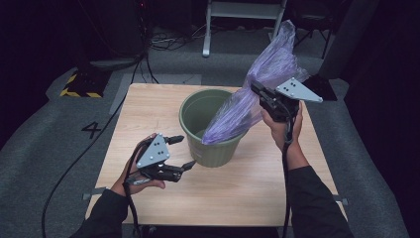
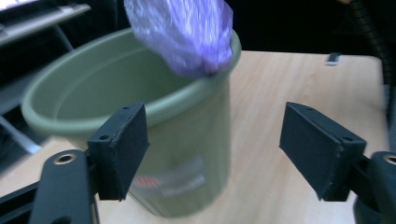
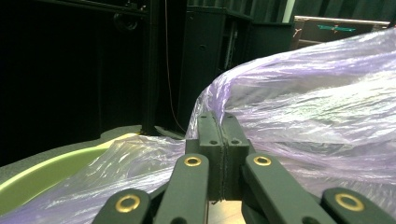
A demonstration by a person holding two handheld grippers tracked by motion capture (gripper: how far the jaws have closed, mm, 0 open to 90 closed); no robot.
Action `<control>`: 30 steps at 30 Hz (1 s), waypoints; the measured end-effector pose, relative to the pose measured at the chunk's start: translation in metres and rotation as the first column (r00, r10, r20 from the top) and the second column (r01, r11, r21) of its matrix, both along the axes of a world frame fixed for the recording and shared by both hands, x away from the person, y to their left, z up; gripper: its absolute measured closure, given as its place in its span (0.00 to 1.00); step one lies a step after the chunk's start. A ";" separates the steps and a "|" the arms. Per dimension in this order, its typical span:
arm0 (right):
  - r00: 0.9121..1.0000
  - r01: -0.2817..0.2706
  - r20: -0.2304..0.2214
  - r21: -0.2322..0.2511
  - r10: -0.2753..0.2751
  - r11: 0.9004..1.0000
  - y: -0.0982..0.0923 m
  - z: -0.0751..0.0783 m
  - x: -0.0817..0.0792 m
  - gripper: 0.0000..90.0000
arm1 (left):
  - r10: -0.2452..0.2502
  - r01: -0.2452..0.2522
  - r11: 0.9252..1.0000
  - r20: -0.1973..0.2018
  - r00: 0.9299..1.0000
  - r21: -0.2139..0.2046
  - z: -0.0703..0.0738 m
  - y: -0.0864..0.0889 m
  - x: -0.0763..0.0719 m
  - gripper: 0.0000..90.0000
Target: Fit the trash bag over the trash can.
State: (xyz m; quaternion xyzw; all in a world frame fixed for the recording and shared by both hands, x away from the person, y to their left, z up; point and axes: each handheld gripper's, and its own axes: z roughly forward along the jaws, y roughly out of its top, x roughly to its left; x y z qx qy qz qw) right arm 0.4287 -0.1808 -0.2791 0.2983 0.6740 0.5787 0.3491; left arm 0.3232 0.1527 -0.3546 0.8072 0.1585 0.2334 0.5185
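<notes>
A green bin (image 1: 210, 126) stands in the middle of the wooden table (image 1: 148, 106). A purple plastic bag (image 1: 262, 82) slants up from the bin's front rim toward the upper right, its lower end draped over the rim. My right gripper (image 1: 256, 88) is shut on the bag's edge above the bin's right side; in the right gripper view the pads (image 3: 219, 140) pinch the purple film (image 3: 303, 107). My left gripper (image 1: 185, 151) is open with nothing between its fingers, just left of the bin's wall. In the left gripper view it faces the bin (image 2: 140, 107) and the bag's end (image 2: 187, 32).
The table's front half is bare wood. A white metal frame (image 1: 242, 15) and cables lie on the grey floor behind the table. A yellow-black striped base (image 1: 79, 84) sits at the back left. A small object (image 2: 334, 58) lies near the table's far edge.
</notes>
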 end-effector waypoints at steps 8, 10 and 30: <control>1.000 -0.016 -0.018 0.005 0.016 1.000 0.002 -0.011 -0.002 1.00 | 0.021 -0.021 1.000 -0.044 0.999 -0.013 0.000 -0.008 0.019 0.27; 1.000 -0.023 -0.021 0.002 0.023 1.000 0.002 -0.014 -0.003 1.00 | 0.031 -0.031 0.999 -0.036 0.999 -0.010 0.004 -0.007 0.026 0.26; 0.993 -0.100 -0.069 -0.049 0.097 0.994 0.008 -0.035 -0.001 1.00 | 0.029 -0.023 0.994 -0.050 0.998 0.109 0.033 -0.030 0.081 0.53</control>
